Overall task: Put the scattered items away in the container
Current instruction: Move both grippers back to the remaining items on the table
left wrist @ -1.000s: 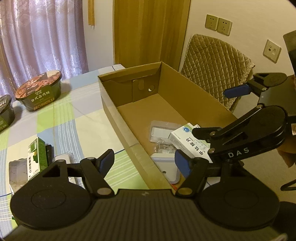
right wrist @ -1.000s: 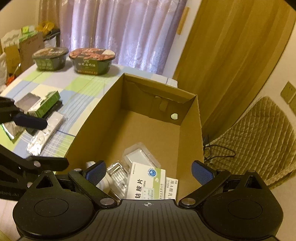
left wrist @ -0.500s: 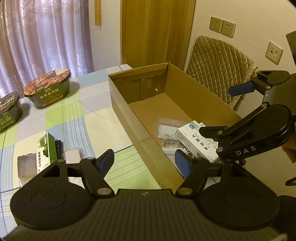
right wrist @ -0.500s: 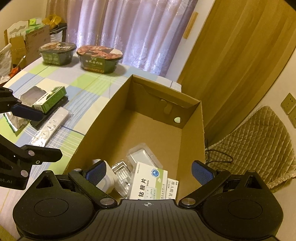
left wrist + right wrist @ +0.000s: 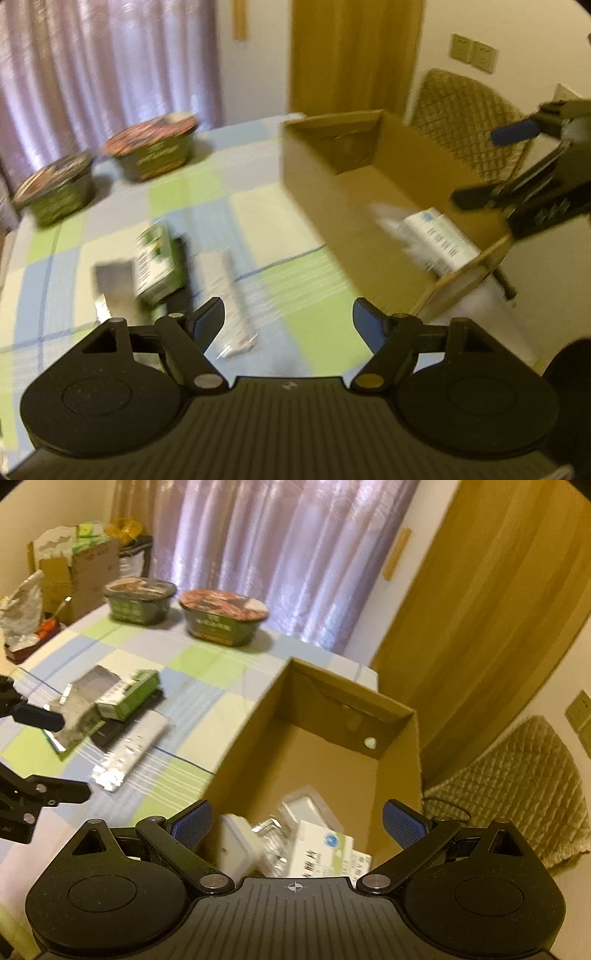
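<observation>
An open cardboard box (image 5: 317,184) (image 5: 402,746) stands at the table's right side. Inside it lie a white medicine box (image 5: 439,240) (image 5: 321,853), a white block (image 5: 238,845) and clear plastic packs (image 5: 306,808). On the checked tablecloth lie a green carton (image 5: 157,258) (image 5: 127,698), a silver foil pack (image 5: 112,286) (image 5: 85,690) and a wrapped white remote (image 5: 229,295) (image 5: 131,749). My left gripper (image 5: 288,323) is open above the cloth near the remote. My right gripper (image 5: 297,823) is open over the box's near end. Each is empty.
Two green instant-noodle bowls (image 5: 153,147) (image 5: 55,188) (image 5: 221,616) (image 5: 138,602) sit at the table's far side before a curtain. A quilted chair (image 5: 469,122) (image 5: 524,786) stands beyond the box. Cartons and bags (image 5: 74,572) are piled at the far left.
My left gripper has swung left, away from the box and toward the loose items on the cloth. My right gripper has drawn back a little over the box. Both stayed open.
</observation>
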A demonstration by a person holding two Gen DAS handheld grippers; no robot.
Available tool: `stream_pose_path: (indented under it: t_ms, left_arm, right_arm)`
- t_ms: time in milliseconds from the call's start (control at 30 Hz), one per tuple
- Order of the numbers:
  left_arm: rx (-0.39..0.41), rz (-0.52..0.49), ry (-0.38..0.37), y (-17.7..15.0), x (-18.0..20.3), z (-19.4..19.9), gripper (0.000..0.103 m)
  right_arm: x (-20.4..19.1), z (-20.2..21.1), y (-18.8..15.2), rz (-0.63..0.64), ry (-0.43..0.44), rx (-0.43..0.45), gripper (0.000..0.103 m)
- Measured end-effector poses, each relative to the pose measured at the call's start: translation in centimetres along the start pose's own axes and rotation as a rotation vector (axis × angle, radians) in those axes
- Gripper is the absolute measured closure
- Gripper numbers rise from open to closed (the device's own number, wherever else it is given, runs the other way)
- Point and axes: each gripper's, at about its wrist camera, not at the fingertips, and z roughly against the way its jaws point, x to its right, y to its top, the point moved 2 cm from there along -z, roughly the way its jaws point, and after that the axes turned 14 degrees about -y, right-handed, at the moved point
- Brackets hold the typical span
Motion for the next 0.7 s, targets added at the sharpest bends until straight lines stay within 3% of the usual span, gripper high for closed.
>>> stream_pose_path:
  t_ms: [233,400,533,700]
  left_arm:
    - [-0.035,0.076,0.114,-5.4,-5.8,4.1,0.023]
    - [-0.028,0.095,0.188,-6.7,-9.4,5.2,0.02]
    - [-0.033,0.079,0.187,-6.4,-11.4,4.9,0.019]
    - [-0.074,0.061,0.156,-5.5,-14.3,3.0,0.018]
  right_arm:
    - [-4.3,2.3,1.8,0.038,0.1,0.056,0.0]
    - [-8.5,3.0,3.2,0.045,0.202,0.076,0.0]
    - [-12.6,2.3,4.0,0.094,0.272,0.05,0.0]
    - [-16.1,-1.4,4.4,0.104,0.312,-0.042,0.0]
